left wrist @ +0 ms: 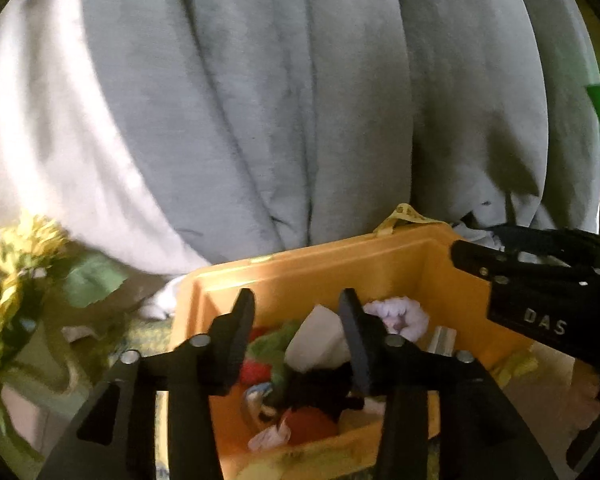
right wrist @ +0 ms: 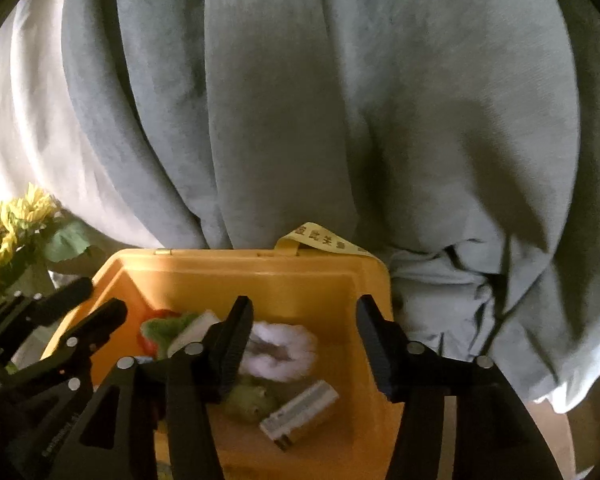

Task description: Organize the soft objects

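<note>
1. The left gripper (left wrist: 296, 320) is hovering over the open orange plastic bin (left wrist: 320, 252) with its jaws spread apart and nothing between them; it seems to be lining up over the pile so it can come down on one item.
2. The right gripper (right wrist: 304, 328) is hanging over the same bin from the other side, jaws likewise parted and empty, probably waiting its turn so the two tools do not collide.
3. The soft things are sitting loose on the bin floor: a fluffy white-lilac scrunchie (right wrist: 278, 350) near the middle, a green-and-red plush piece (right wrist: 160, 330) toward the left wall, and a dark fuzzy item (left wrist: 320, 390) just under the left gripper.
4. A pale wedge-shaped block (left wrist: 320, 336) is leaning among them, and a small white boxy object (right wrist: 300, 410) is lying flat beside an olive-green lump (right wrist: 248, 400); whether these are soft I cannot tell.
5. The bin is standing against a grey quilted blanket (left wrist: 260, 100), and its yellow printed strap (right wrist: 324, 240) is draping over the back rim.
6. Artificial sunflowers (right wrist: 16, 216) are standing off to the left, outside the bin.
7. Judging by the mixed heap, the sorting is looking early.
</note>
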`<control>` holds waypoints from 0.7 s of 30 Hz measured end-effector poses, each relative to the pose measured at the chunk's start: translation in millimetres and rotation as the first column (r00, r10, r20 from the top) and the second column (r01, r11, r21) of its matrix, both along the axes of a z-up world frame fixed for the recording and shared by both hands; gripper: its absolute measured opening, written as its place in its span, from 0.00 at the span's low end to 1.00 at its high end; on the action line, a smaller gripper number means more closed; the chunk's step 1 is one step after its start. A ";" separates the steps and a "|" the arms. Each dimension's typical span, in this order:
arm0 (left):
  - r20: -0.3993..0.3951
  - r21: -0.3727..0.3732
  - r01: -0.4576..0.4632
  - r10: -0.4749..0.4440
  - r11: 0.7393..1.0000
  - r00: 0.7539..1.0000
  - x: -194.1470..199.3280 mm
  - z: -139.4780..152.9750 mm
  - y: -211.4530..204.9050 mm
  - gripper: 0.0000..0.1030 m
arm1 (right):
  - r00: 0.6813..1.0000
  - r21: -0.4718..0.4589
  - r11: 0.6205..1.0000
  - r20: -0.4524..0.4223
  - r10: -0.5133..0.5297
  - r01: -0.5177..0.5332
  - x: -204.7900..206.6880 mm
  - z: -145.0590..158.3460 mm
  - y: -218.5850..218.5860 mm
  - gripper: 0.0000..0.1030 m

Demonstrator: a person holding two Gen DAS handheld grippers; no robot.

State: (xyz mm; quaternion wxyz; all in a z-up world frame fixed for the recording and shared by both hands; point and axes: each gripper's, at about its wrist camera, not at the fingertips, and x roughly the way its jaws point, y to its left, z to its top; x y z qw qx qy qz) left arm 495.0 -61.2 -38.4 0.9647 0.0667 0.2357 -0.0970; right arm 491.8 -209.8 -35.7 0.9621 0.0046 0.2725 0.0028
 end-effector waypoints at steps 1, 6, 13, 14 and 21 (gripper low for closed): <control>0.004 -0.005 -0.023 0.023 1.000 1.000 -6.7 3.3 3.0 0.47 | 1.000 -0.003 1.000 0.006 -0.005 0.005 -3.8 1.8 -0.2 0.60; 0.045 -0.018 -0.107 0.108 0.994 0.993 -46.4 25.5 18.0 0.66 | 0.998 0.012 0.999 0.041 -0.043 0.042 -40.2 15.0 1.0 0.80; 0.097 -0.019 -0.165 0.166 0.986 0.981 -108.4 51.5 28.1 0.74 | 0.994 0.050 0.998 0.097 -0.039 0.034 -99.4 35.4 7.1 0.87; 0.102 -0.021 -0.173 0.174 0.985 0.979 -117.0 54.1 30.5 0.77 | 0.994 0.056 0.998 0.103 -0.037 0.031 -106.6 38.0 7.5 0.87; 0.145 -0.016 -0.211 0.211 0.977 0.967 -179.7 64.5 37.1 0.86 | 0.989 0.089 0.996 0.141 -0.032 0.020 -158.4 48.5 10.8 0.90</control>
